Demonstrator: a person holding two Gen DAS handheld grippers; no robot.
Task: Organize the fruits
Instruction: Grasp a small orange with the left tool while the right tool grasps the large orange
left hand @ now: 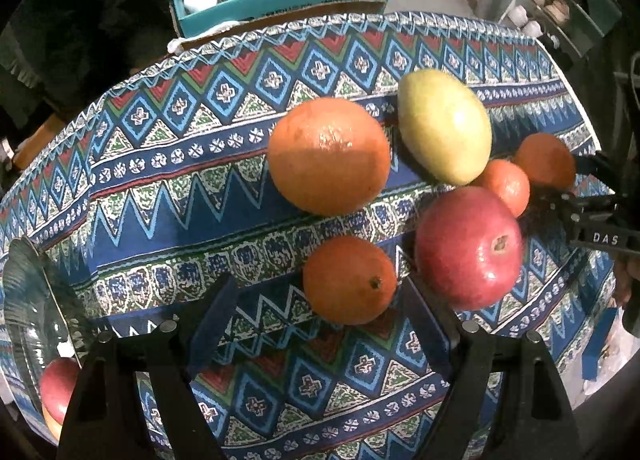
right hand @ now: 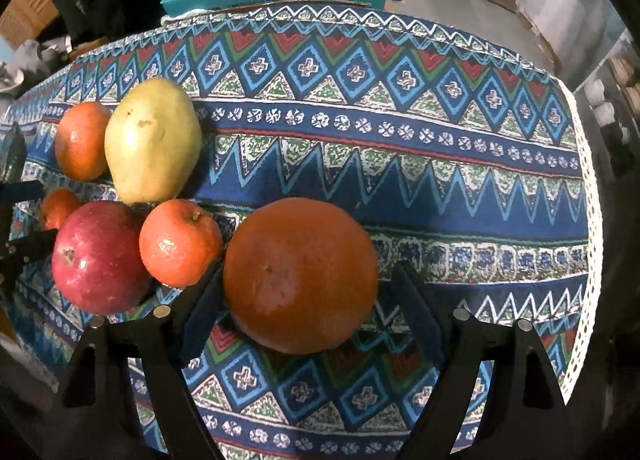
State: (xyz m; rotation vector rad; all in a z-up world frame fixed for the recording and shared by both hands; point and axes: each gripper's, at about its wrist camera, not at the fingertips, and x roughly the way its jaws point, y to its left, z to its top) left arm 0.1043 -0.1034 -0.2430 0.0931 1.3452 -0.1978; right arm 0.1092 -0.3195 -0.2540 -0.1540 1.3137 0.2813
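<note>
We count six fruits loose on the table (left hand: 168, 196), which wears a blue patterned cloth: one big orange (left hand: 329, 156), three small oranges, one yellow-green mango (left hand: 444, 126) and one red apple (left hand: 468, 248). A seventh fruit, a second red apple (left hand: 58, 388), lies in a glass bowl (left hand: 28, 300) at the table's left edge, with something orange under it that we cannot make out.

Our left tongs (left hand: 320, 324) stand open, pointing down, with one small orange (left hand: 349, 280) between the fingers, which do not touch it. Our right tongs (right hand: 308, 308) are open too, straddling the big orange (right hand: 300, 274); the left pad looks very near its skin, though we cannot tell whether it presses. The other two small oranges (left hand: 505, 186) (left hand: 545, 159) sit beside the mango and apple.

Beyond the table's far edge stands one teal box (left hand: 280, 0) with white bags in it
</note>
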